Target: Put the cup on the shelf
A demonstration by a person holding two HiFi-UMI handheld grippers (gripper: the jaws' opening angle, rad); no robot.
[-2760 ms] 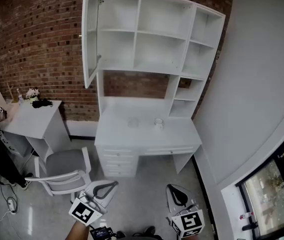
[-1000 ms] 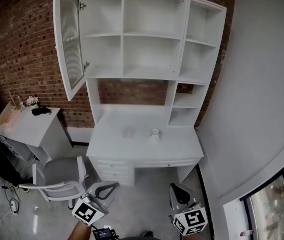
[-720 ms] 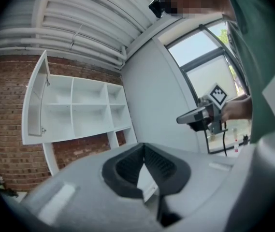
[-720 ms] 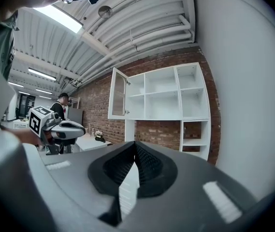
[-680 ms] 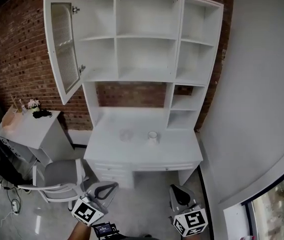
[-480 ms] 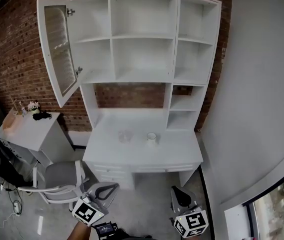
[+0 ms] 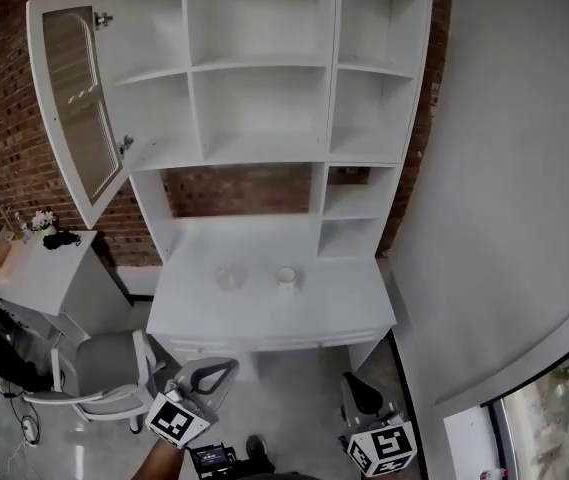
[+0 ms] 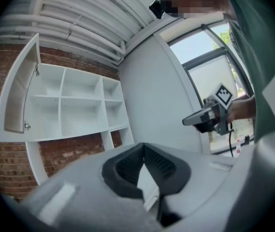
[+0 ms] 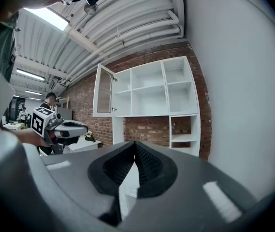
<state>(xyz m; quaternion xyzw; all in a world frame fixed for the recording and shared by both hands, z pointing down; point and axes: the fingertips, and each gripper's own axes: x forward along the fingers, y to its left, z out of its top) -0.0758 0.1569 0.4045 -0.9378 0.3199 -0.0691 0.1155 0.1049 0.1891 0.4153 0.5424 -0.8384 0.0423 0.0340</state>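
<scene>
I am holding the left gripper [image 7: 219, 370] and right gripper [image 7: 354, 386] with fingers [image 9: 151, 168] clenched on nothing. I should be opening one before reaching the cup [image 7: 286, 276] at the middle of the table [image 7: 264, 316].

Shelf unit [image 7: 264, 68]: plain white throughout; its open door [image 7: 69, 108], at the left, has a white frame round a pale ribbed pane. Desk [image 7: 264, 313]: white, unpatterned. Cup [image 7: 285, 276]: white. Glass [image 7: 226, 276], to the cup's left: clear and colourless. Brick wall [image 7: 4, 98], far: red-brown bricks with paler mortar lines. Wall [image 7: 504, 168], right: flat pale grey. Floor [image 7: 294, 388], near: mottled light grey. Chair [image 7: 104, 380], near left: grey seat, white frame. Side table [image 7: 34, 268], left: white. Left gripper [image 7: 217, 371] and right gripper [image 7: 360, 390]: grey shells with black ridged pads. Marker cube [image 7: 176, 420] on each gripper: white with black square patterns.
</scene>
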